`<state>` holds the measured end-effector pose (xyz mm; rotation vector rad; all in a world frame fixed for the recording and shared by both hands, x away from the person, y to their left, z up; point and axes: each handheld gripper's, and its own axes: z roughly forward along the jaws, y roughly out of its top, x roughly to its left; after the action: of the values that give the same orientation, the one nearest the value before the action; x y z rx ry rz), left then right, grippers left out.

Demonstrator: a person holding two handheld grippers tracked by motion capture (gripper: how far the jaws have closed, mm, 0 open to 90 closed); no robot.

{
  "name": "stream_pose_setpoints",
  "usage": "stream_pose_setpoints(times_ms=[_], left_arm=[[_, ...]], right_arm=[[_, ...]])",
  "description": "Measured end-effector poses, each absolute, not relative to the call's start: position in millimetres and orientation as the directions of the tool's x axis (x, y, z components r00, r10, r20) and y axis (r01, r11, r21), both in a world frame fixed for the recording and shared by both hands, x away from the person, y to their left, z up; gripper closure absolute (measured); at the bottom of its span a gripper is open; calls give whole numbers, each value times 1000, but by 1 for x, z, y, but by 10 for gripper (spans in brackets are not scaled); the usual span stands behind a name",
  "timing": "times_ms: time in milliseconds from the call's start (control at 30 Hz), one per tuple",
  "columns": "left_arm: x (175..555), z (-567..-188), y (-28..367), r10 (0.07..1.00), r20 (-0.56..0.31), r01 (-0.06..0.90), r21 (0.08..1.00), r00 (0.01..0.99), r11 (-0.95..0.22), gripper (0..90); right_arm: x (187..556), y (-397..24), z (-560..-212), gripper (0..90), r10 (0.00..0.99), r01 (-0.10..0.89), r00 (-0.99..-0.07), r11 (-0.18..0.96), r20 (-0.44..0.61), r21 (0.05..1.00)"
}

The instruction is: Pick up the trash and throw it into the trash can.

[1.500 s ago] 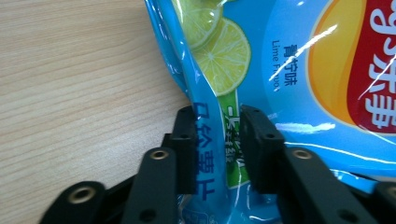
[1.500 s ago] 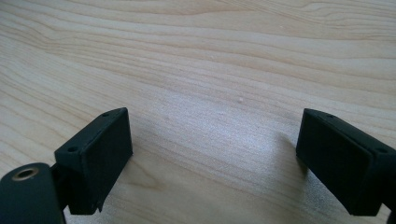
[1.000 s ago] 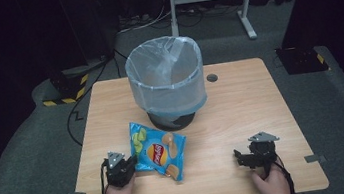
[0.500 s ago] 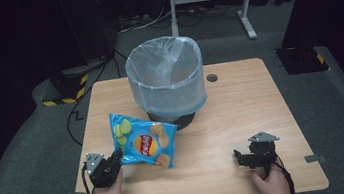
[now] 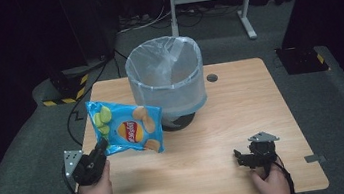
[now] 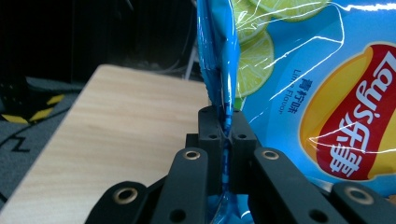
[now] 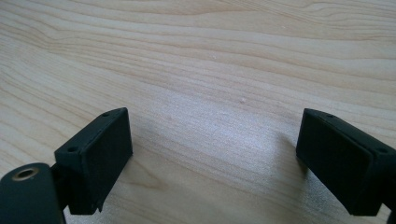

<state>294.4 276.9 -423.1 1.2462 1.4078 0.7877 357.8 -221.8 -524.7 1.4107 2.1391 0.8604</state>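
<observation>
Bright blue crisp bag [image 5: 126,130] — green lime slices up top, golden crisps below, a red-and-yellow logo in the middle with white lettering. Black left tongs [image 6: 223,135], black right tongs [image 7: 215,163]. Pale wood-grain worktop [image 5: 241,103]. The bin [image 5: 168,80] wears a translucent whitish liner — dark base beneath.

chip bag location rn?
High view: chip bag is off the table, left of centre, pinched at its edge by the left tongs, just before the lined bin.

The bin [image 5: 167,77] hides its own base and the chip bag's [image 5: 126,130] far corner.
</observation>
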Motion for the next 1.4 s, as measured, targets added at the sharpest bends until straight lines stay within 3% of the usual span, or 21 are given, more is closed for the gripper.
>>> stream_pose_setpoints(times_ms=[767, 1400], left_arm=[[310, -344, 278, 962, -265, 106, 960, 64, 257, 868], [355, -291, 252, 968, -245, 34, 969, 60, 244, 868]], right_arm=[[358, -222, -525, 102, 922, 652, -386, 287, -19, 702], [358, -222, -525, 105, 920, 648, -391, 293, -22, 703]])
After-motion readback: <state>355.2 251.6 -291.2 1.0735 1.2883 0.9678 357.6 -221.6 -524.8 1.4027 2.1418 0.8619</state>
